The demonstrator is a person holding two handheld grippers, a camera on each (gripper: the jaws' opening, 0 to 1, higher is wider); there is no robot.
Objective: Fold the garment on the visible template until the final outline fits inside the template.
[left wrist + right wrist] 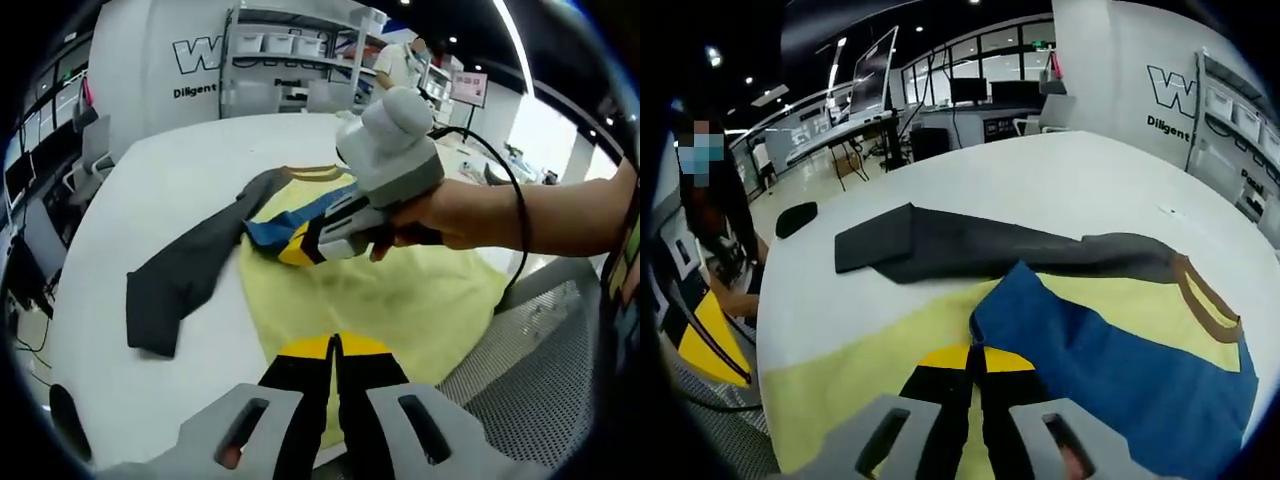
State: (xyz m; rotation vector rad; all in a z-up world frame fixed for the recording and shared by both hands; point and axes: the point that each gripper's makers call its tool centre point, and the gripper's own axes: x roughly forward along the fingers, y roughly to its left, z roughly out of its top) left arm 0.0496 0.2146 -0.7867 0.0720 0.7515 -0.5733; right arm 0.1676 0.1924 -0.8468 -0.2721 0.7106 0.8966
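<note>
A yellow garment (410, 300) with dark grey sleeves (190, 270) and a brown collar (315, 173) lies spread on the white table (180, 170). A hand holds my right gripper (295, 245) over the chest, shut on a lifted fold of the garment's blue fabric (268, 232). In the right gripper view the jaws (975, 352) are closed at the corner of the blue fabric (1090, 370), which is turned over the yellow cloth (840, 370). One grey sleeve (940, 245) stretches away to the left, and the collar (1205, 300) is at the right. My left gripper (335, 348) hovers shut above the near hem.
A grey mesh surface (540, 370) borders the table at the near right. A small black object (795, 218) rests at the table's edge. One person (710, 200) stands beside the table, another by the shelves (290, 50). Desks and monitors (970, 95) fill the background.
</note>
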